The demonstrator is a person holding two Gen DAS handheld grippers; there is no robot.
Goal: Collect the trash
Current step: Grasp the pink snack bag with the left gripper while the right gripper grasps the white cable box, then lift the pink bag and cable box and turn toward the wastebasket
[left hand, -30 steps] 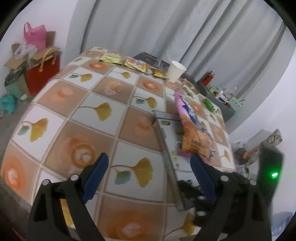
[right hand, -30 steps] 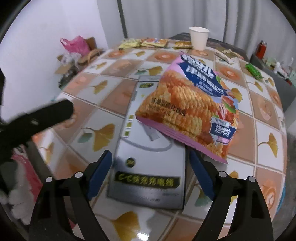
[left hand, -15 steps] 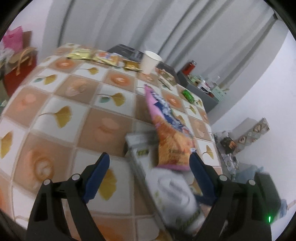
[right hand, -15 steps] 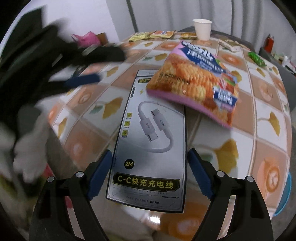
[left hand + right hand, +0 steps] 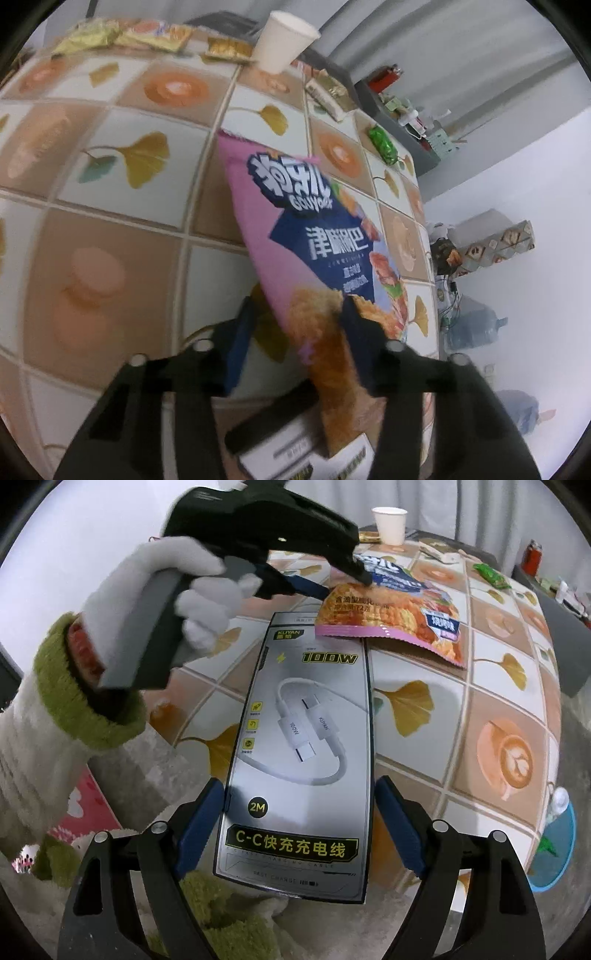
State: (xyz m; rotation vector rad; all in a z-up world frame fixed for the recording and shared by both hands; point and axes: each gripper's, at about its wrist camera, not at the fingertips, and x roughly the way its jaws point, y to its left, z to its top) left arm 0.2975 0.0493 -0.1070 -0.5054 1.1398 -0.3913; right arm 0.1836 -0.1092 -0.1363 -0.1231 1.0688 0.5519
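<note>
- The left gripper (image 5: 295,317) is reaching over the pink snack bag (image 5: 321,251); its two blue fingers are standing on either side of the bag's near end, partly closed, but I cannot tell if they are already pinching it.
- The bag is lying straight ahead of the left gripper, with its long axis running away from it toward the white paper cup (image 5: 282,40).
- In the right wrist view the same bag (image 5: 399,609) is lying far ahead of the right gripper (image 5: 299,827), so the left one is clearly nearer.
- The right gripper is released, with its fingers wide on both sides of the near end of the charging cable box (image 5: 306,746), not pressing it.
- The bag's near corner is resting on the far end of this box.
- I judge the coming move is closing the left fingers on the bag's edge.
</note>
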